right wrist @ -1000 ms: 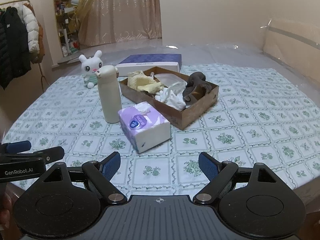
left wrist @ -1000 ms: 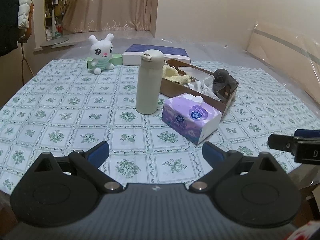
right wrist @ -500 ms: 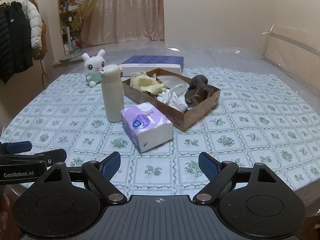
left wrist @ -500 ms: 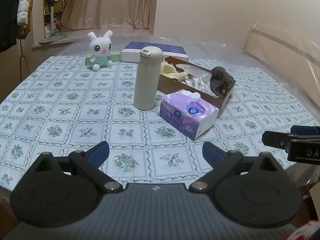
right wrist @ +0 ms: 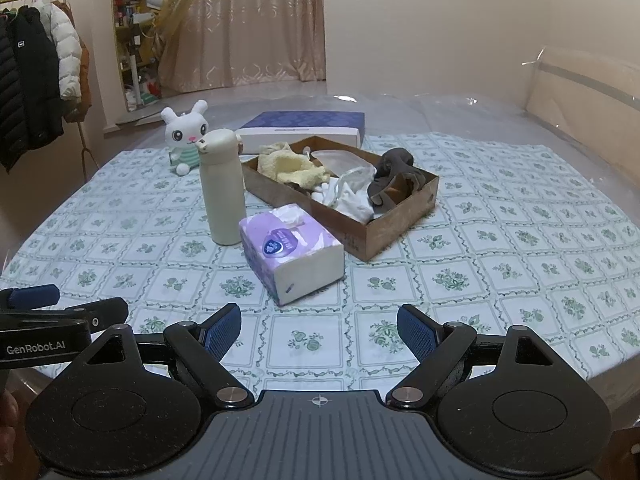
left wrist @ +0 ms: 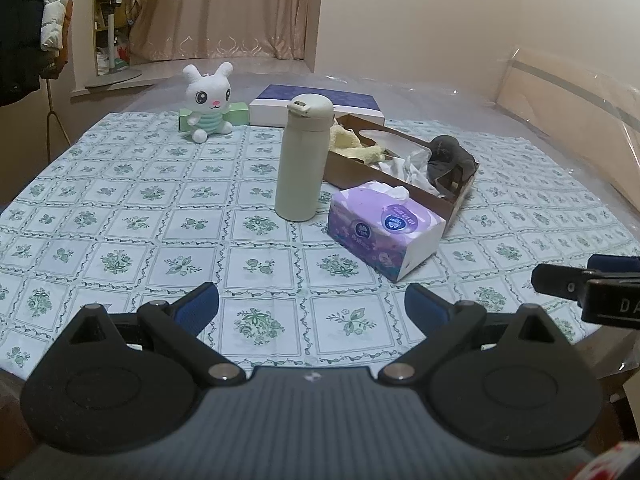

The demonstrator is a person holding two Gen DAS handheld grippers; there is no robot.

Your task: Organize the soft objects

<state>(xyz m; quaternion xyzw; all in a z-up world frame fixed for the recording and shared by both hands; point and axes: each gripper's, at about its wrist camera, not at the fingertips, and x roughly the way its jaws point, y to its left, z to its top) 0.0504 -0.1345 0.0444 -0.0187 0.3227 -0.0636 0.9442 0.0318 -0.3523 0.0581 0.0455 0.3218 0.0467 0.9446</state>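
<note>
A white plush bunny (left wrist: 208, 100) (right wrist: 185, 136) sits upright at the far left of the table. A cardboard box (left wrist: 348, 172) (right wrist: 384, 236) right of centre holds a yellow cloth (right wrist: 292, 168), a white cloth (right wrist: 352, 200) and a grey cloth (right wrist: 394, 176). In front of the box lies a purple tissue pack (left wrist: 384, 228) (right wrist: 290, 252). My left gripper (left wrist: 312, 302) hovers open over the near table edge, nothing between its blue pads. My right gripper (right wrist: 320, 320) is open too, level with it and empty. Each gripper shows at the edge of the other's view.
A cream flask (left wrist: 302, 158) (right wrist: 222, 186) stands upright left of the tissue pack. A flat blue-and-white box (left wrist: 316, 106) and a small green box (left wrist: 236, 114) lie at the back. Coats hang at the far left (right wrist: 36, 88). The patterned tablecloth (left wrist: 120, 220) reaches the near edge.
</note>
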